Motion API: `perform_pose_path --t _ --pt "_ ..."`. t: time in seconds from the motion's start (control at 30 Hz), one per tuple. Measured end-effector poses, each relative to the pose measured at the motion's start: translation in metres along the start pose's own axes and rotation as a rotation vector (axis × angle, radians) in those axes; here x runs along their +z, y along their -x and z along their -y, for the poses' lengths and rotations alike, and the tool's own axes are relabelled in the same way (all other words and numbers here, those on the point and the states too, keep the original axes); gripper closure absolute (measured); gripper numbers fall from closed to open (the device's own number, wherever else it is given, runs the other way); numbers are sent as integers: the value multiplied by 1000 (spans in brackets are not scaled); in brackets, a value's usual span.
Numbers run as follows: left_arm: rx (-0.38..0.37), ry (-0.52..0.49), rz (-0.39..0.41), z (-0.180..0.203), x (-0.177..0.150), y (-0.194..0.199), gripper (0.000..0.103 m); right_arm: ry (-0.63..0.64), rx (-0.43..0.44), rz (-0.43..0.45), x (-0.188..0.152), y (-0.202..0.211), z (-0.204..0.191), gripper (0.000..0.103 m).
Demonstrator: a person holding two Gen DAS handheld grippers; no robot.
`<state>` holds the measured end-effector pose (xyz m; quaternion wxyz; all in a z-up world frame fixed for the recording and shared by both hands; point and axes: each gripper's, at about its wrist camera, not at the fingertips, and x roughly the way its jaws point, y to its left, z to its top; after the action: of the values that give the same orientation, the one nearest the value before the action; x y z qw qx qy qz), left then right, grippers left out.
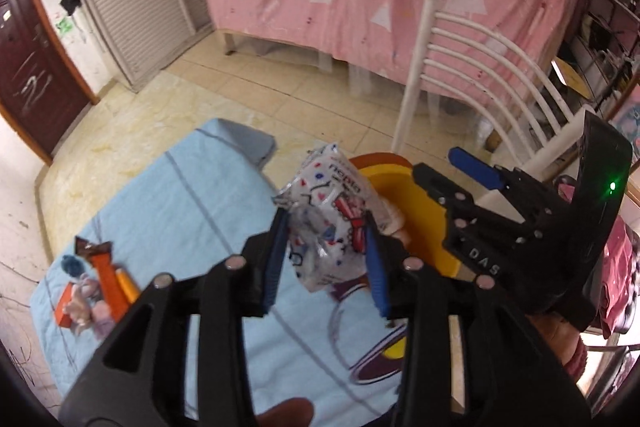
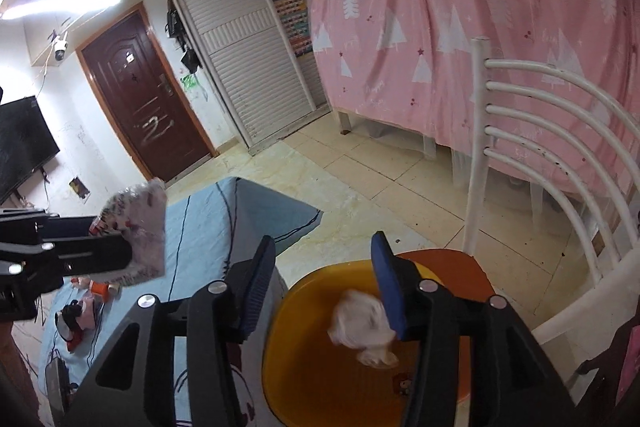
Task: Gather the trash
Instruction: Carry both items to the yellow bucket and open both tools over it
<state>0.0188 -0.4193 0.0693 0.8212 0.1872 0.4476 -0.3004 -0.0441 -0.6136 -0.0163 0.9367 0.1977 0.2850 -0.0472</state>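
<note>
Now | wrapper point(image 1: 332, 223) between left jaws | tissue point(image 2: 362, 327) in basin point(image 2: 304, 367)

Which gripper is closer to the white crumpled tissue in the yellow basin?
Right. The right gripper is open directly above the tissue; the left gripper, holding a printed wrapper, is beside the basin.

Take the white slatted chair point(image 2: 560, 155) as your marker. Behind it you have the pink sheet with white trees point(image 2: 460, 27), hanging to the tiled floor point(image 2: 360, 167). Left of the chair, past the sheet, stands the louvred wardrobe point(image 2: 248, 67), and further left the dark brown door point(image 2: 144, 95). A black screen point(image 2: 20, 143) hangs on the wall beyond the door.
</note>
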Motion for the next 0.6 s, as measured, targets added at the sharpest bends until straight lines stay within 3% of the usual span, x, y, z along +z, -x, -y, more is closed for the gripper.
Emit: perform_pose_path --t 0.1,0.33,0.6 --pt "-13 -1 4 10 5 -1 43 -27 -1 13 2 4 9 58" --pt "-3 -10 33 11 6 12 41 -41 13 31 4 11 11 58" --pt "69 54 98 -38 -1 46 40 27 64 13 9 2 -29 58"
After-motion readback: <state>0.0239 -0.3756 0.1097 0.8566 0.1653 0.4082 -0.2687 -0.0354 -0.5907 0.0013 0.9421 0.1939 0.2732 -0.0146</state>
